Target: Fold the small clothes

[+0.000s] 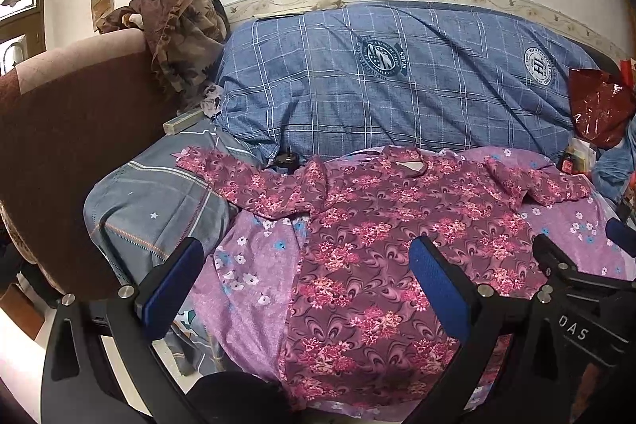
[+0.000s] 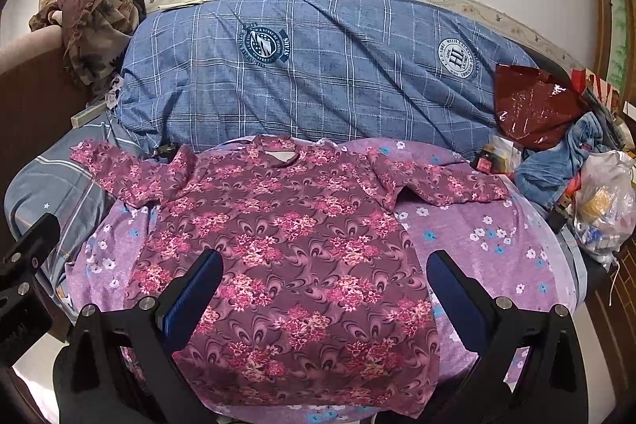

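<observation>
From the left wrist, the left gripper [image 1: 306,285] hangs with its blue-padded fingers [image 1: 171,289] spread wide and nothing between them, poised over the near hem of the floral shirt [image 1: 377,237]. That shirt is the landmark: it lies flat on the purple flowered sheet [image 1: 246,265], neckline toward the far side, both sleeves thrown outward, and no fold is in it, so by my reading the job is at its very start with every fold left to do. Behind the shirt's collar sits the big blue checked quilt [image 1: 357,82]; off the shirt's left sleeve is a grey pillow [image 1: 159,205], and that sleeve's cuff rides up onto it. A small dark object [image 1: 287,159] rests just beyond the left shoulder, touching or nearly touching the fabric, hard to say which. Over to the right wrist now: the right gripper [image 2: 324,297] is likewise wide apart and empty, hovering above the shirt's lower right half. From here the right sleeve is already a little rumpled near the shoulder. Past that sleeve's cuff sit a red plastic bag [image 2: 532,106], a heap of blue denim [image 2: 564,161] and a clear bag of clutter [image 2: 604,201], near but apart from the shirt. I'd judge the pillow under the left cuff the likelier nuisance when that sleeve comes in.
</observation>
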{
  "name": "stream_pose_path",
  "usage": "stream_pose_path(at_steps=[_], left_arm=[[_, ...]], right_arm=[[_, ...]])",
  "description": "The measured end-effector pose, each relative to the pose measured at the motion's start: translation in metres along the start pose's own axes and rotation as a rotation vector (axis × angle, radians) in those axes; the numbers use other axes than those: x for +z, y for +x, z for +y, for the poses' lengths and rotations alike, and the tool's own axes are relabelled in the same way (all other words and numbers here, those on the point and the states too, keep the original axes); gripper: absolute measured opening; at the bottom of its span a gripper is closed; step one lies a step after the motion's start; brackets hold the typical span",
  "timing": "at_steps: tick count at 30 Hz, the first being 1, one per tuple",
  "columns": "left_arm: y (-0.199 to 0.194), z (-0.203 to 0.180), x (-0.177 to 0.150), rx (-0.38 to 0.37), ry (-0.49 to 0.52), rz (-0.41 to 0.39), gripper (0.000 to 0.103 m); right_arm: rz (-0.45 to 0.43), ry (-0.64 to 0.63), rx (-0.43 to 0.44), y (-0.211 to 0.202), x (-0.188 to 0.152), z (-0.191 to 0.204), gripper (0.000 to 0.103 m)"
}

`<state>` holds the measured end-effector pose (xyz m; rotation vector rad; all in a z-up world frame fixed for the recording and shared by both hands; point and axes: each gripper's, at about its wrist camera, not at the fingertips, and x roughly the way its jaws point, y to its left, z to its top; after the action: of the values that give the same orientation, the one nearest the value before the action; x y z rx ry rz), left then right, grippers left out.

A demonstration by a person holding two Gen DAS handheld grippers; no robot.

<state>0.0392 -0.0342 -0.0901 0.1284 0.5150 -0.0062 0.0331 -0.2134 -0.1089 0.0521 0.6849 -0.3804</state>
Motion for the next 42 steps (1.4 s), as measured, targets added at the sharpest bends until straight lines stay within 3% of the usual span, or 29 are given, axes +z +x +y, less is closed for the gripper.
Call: stream_pose_path(at_steps=[29, 42], left_arm=[[0.011, -0.005, -0.002, 0.010, 0.010, 0.021, 0.103], [0.045, -0.021, 0.013, 0.006, 0.031, 0.029, 0.103]], right_arm=[[0.010, 0.028, -0.015, 0.010, -0.004, -0.017, 0.103], [0.029, 0.014, -0.039, 0.039, 0.003, -0.021, 0.103]])
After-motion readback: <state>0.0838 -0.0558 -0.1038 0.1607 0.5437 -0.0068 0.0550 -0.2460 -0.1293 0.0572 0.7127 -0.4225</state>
